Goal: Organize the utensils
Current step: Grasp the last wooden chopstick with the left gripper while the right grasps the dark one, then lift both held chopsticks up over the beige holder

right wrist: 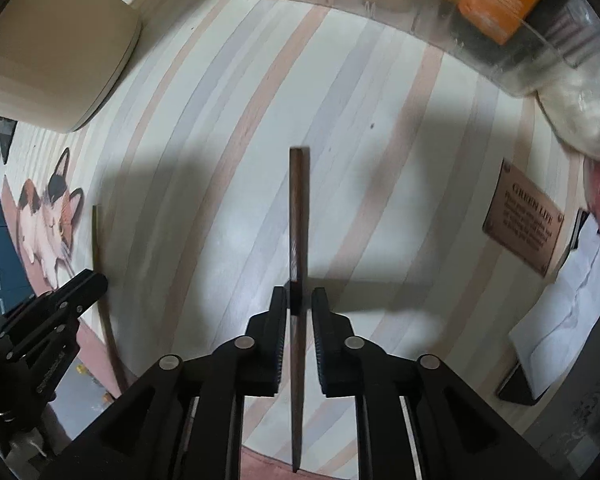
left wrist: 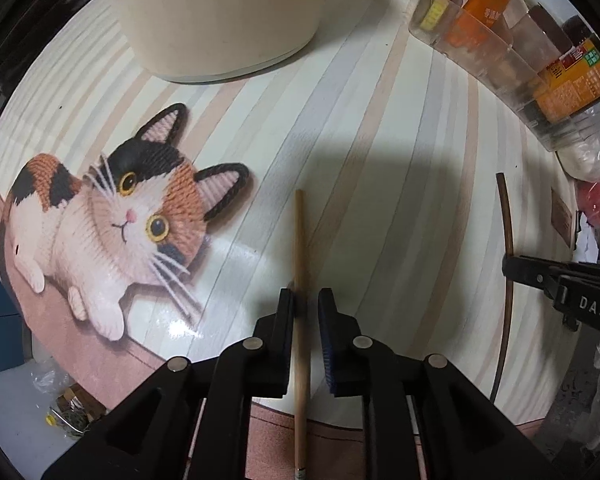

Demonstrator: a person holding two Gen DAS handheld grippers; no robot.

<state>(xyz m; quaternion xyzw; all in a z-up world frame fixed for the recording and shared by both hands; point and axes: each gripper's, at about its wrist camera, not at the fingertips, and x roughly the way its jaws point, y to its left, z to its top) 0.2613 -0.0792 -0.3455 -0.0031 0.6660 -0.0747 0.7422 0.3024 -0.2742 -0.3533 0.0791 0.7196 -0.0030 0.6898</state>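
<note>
Your left gripper (left wrist: 305, 298) straddling light chopstick (left wrist: 300, 280) at frame bottom-centre, fingers slightly apart, not gripping. Your right gripper (right wrist: 300, 296) straddling dark chopstick (right wrist: 299, 220), likewise loose.

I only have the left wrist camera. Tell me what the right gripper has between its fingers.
Observer: A dark brown chopstick runs lengthwise between the fingers of the right gripper. The jaws are not closed on it, and a thin gap shows beside it.
Operator: Report what sits right of that stick.
Observer: A brown plaque that reads GREEN LIFE.
Operator: Say where the stick's near end is.
Observer: It tapers to a point that passes back under the gripper, past the table's near edge.
</note>
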